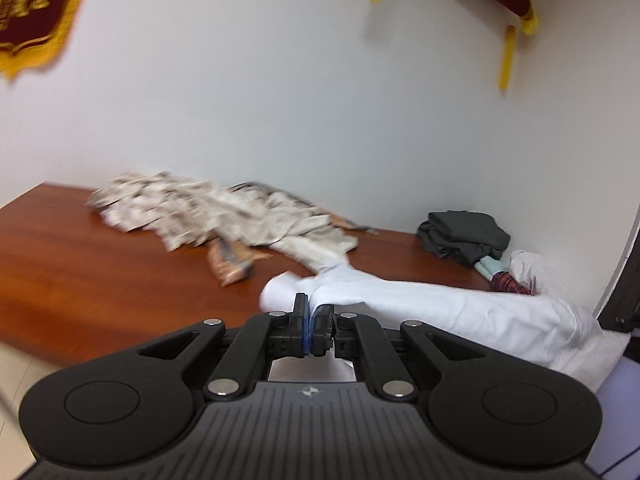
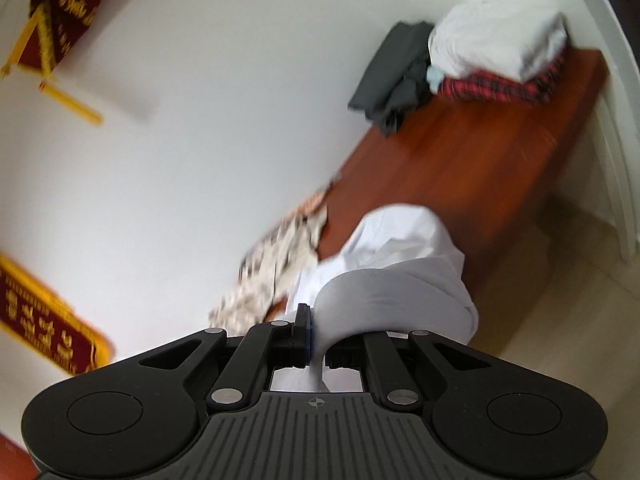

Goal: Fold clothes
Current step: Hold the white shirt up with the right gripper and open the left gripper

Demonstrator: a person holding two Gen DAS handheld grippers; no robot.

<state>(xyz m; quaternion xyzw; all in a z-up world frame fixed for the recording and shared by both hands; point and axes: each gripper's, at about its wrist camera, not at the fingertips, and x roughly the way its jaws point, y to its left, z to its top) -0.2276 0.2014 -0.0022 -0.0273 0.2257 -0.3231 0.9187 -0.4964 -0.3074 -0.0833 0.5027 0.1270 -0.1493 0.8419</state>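
Observation:
A white garment (image 1: 460, 312) stretches from my left gripper (image 1: 312, 316) across the brown wooden table (image 1: 100, 264) toward the right. The left gripper is shut on a bunched edge of this white cloth. In the right wrist view the same white garment (image 2: 400, 264) billows in front of my right gripper (image 2: 316, 328), which is shut on a fold of it. The cloth hides the right finger there. A crumpled beige patterned garment (image 1: 208, 212) lies on the table behind the white one, and shows in the right wrist view as the patterned garment (image 2: 276, 268).
A dark grey garment (image 1: 464, 236) sits at the table's far right against the white wall (image 1: 280, 100). Beside it lie a red plaid cloth (image 2: 496, 88) and a white bundle (image 2: 496, 36). Maroon banners with yellow fringe (image 1: 36, 12) hang on the wall. Pale floor (image 2: 560, 300) lies beside the table.

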